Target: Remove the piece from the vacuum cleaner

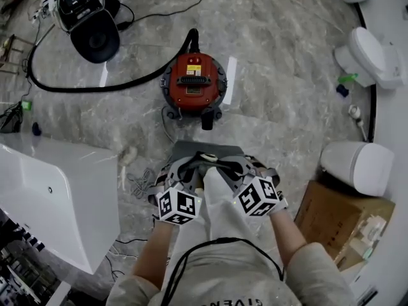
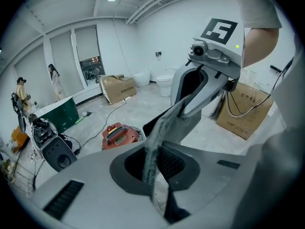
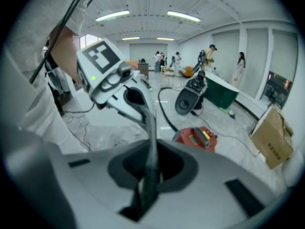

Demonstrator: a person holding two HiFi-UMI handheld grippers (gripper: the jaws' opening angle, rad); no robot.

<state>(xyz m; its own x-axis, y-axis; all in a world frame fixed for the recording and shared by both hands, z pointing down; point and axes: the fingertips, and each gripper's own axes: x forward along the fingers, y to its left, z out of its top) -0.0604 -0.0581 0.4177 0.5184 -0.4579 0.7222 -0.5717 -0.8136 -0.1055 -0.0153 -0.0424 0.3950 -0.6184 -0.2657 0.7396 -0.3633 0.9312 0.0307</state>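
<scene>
The red vacuum cleaner [image 1: 193,81] stands on the marble floor ahead of me, also in the left gripper view [image 2: 119,135] and the right gripper view [image 3: 198,137]. A grey, cloth-like piece [image 1: 207,150] hangs in the air between both grippers, well above the floor. My left gripper [image 1: 182,171] is shut on its left edge, where the grey piece [image 2: 164,128] runs from my jaws up toward the other gripper [image 2: 209,75]. My right gripper [image 1: 239,169] is shut on the right edge of the piece [image 3: 150,128], which stretches to the left gripper [image 3: 116,87].
A black hose [image 1: 95,85] curves from the vacuum toward a black machine [image 1: 92,34] at the back left. A white tub [image 1: 51,196] lies at my left. Toilets [image 1: 370,56] [image 1: 357,164] and a cardboard box [image 1: 338,218] line the right. Cables lie on the floor. People stand far off.
</scene>
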